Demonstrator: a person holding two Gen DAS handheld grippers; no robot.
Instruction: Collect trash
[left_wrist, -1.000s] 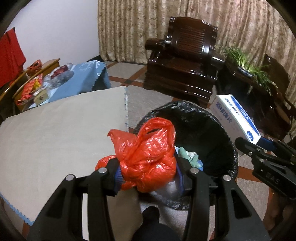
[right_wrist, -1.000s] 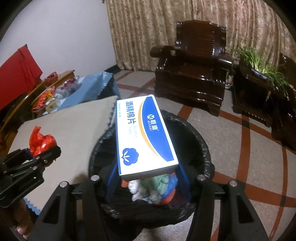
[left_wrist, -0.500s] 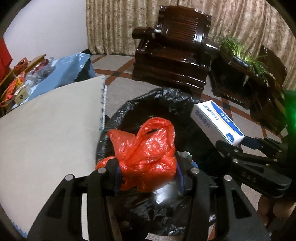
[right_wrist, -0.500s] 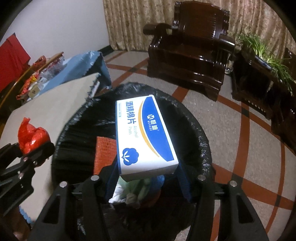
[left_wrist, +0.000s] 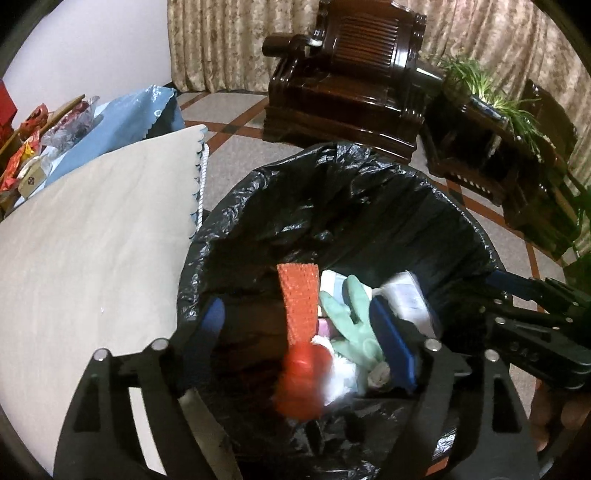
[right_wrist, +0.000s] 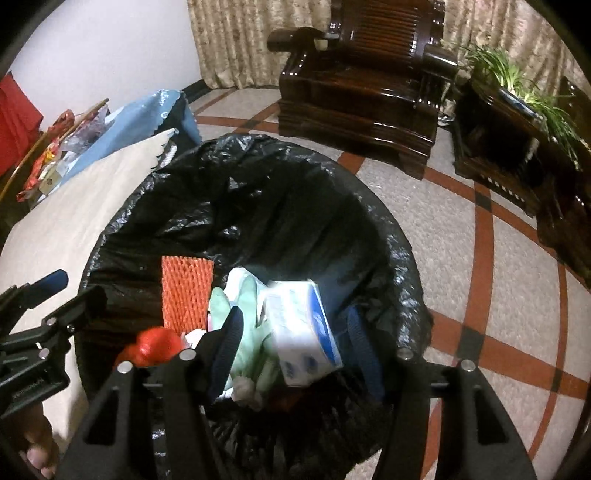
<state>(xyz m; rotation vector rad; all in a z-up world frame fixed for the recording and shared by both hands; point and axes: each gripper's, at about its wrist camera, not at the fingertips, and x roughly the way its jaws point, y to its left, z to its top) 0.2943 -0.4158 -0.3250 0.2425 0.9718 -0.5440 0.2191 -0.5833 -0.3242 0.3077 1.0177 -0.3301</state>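
Note:
The bin with a black liner (left_wrist: 332, 206) (right_wrist: 258, 192) sits below both grippers. My left gripper (left_wrist: 299, 339) is open and empty over it. A blurred red plastic bag (left_wrist: 301, 384) (right_wrist: 155, 347) is falling inside the bin. My right gripper (right_wrist: 295, 343) is open and empty. The blurred white and blue box (right_wrist: 301, 328) (left_wrist: 406, 295) is dropping between its fingers into the bin. An orange foam net (left_wrist: 299, 299) (right_wrist: 186, 291) and a green glove (left_wrist: 351, 325) (right_wrist: 243, 306) lie in the bin.
A beige-covered table (left_wrist: 85, 240) lies left of the bin, with a blue cloth (left_wrist: 122, 125) and clutter behind it. A dark wooden armchair (left_wrist: 351, 77) and a plant stand (left_wrist: 495, 147) stand beyond on the tiled floor.
Both grippers have opened over the bin. The red bag has left the left gripper and the box has left the right gripper; both are falling into the bin.

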